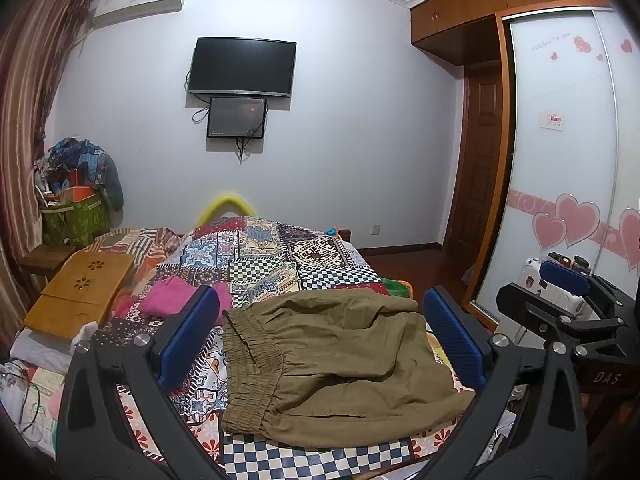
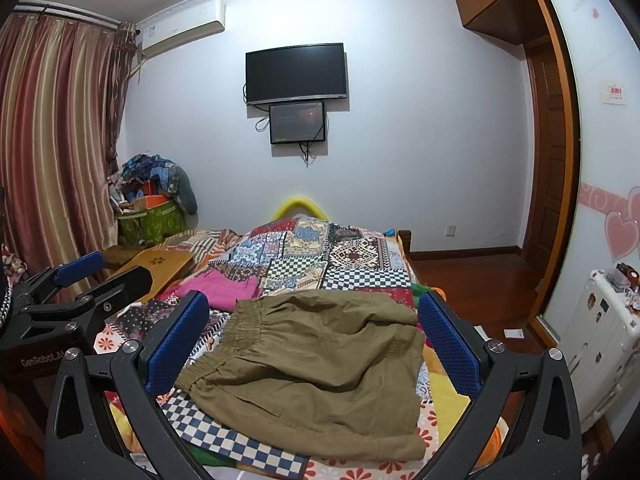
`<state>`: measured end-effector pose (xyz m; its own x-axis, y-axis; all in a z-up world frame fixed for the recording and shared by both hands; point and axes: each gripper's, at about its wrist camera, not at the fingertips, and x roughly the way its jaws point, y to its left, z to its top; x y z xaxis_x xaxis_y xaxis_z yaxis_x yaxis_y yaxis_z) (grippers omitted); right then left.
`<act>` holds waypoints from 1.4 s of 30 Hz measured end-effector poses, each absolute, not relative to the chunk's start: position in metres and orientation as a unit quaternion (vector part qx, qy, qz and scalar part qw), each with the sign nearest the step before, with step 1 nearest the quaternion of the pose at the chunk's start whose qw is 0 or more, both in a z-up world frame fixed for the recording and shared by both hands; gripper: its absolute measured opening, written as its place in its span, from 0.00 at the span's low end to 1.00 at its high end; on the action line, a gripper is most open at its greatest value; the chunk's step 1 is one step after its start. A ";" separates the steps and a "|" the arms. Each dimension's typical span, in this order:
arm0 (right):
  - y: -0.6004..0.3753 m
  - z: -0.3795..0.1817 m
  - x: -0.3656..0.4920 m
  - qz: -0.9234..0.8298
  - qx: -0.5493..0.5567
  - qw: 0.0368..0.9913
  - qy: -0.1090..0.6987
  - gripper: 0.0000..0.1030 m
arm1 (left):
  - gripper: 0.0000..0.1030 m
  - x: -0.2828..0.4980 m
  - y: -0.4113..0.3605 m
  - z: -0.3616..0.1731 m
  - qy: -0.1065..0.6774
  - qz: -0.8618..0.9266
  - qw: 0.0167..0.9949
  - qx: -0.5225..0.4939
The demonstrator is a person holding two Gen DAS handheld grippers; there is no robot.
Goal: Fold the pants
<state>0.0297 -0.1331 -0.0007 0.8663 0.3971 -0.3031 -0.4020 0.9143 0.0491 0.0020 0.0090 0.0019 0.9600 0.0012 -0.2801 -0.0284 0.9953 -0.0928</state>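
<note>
Olive-brown pants lie folded into a compact stack on the patchwork bed cover, elastic waistband to the left; the right wrist view shows the same pants. My left gripper hovers above them, open, blue pads wide apart, nothing held. My right gripper is likewise open over the pants and empty. The right gripper shows at the right edge of the left wrist view, and the left gripper at the left edge of the right wrist view.
A folded pink garment lies just behind-left of the pants. A wooden lap tray rests on the bed's left side. A white suitcase stands on the floor at right by the wardrobe. Cluttered green bin at the far left.
</note>
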 end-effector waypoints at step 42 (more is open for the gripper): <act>-0.168 -0.071 0.080 0.148 -0.044 0.955 0.252 1.00 | 0.99 0.064 0.035 -0.061 0.229 0.051 0.972 -0.021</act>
<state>0.0796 -0.1684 -0.0711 0.8292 0.2615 -0.4941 -0.3060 0.9520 -0.0097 0.0642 0.0352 -0.0612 0.8898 0.0887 -0.4476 -0.1077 0.9940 -0.0171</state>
